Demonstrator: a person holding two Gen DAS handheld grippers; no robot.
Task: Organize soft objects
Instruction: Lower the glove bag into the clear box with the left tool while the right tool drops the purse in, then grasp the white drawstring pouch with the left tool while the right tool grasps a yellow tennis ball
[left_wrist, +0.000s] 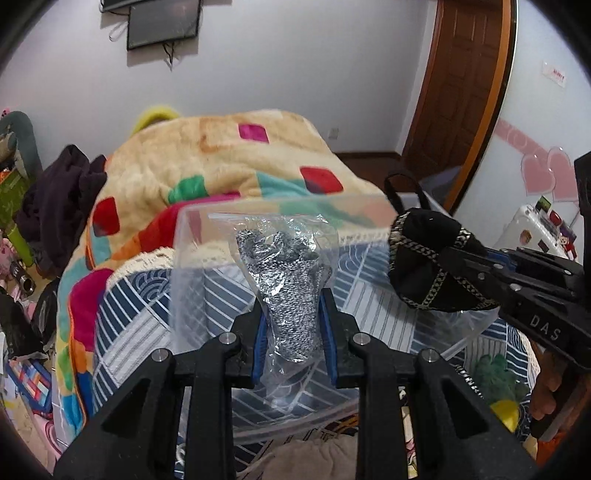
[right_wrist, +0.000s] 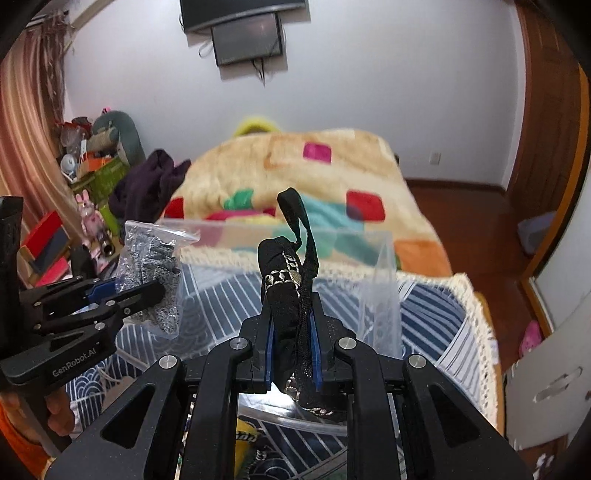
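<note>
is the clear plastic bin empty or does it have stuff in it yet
Apparently empty: through the clear plastic bin only the striped bedcover shows. The bagged grey knit item and black trimmed pouch are both held in grippers above it.

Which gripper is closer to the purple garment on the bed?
Left. The left gripper, gripping the silver bag, is on the purple garment's side; the right gripper is farther across the clear bin.

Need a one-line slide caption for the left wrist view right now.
Left tongs grip a bagged grey knit item above a clear bin, beside right tongs holding a black pouch.

Speckled grey cloth (left_wrist: 291, 291); black pouch (left_wrist: 428, 258), gold chain-pattern trim.
</note>
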